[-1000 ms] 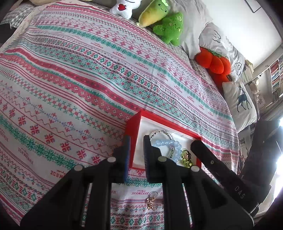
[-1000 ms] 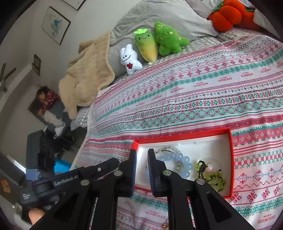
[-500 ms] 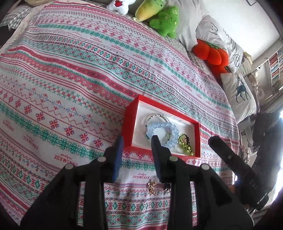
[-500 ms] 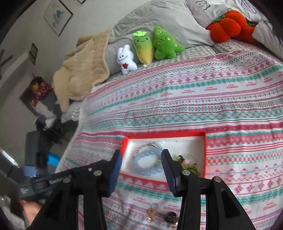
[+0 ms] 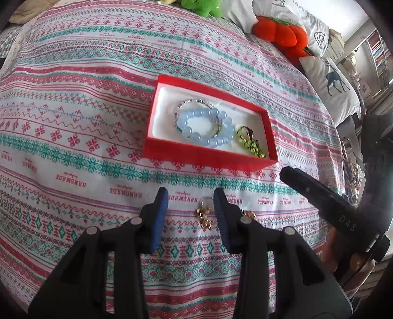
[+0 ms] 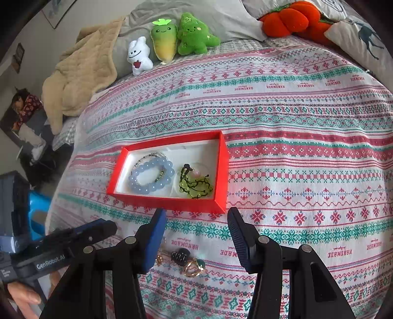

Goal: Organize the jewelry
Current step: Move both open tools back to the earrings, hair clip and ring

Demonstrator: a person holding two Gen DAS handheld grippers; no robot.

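Note:
A red box [image 5: 206, 153] [image 6: 169, 202] with a white lining lies on the bedspread. In it are a blue bead bracelet [image 5: 205, 127] [image 6: 151, 175], a thin silver bracelet [image 5: 191, 103] and a green bead piece [image 5: 249, 142] [image 6: 195, 185]. Loose on the spread, nearer me than the box, lie gold earrings [image 5: 203, 217], a gold ring piece [image 6: 192, 267] and a small black claw clip [image 6: 180, 256]. My left gripper [image 5: 190, 193] is open and empty, just above the gold earrings. My right gripper [image 6: 196, 216] is open and empty, above the clip and ring.
Plush toys [image 6: 169, 44], an orange plush [image 6: 286, 18], pillows [image 5: 331, 81] and a beige blanket [image 6: 83, 71] lie at the bed's head. The bed's left edge drops to the floor with dark items [image 6: 27, 152]. Each gripper shows in the other's view.
Both grippers have opened from nearly shut and pulled back from the box toward me. The loose jewelry in front of the box has come into view between the fingers.

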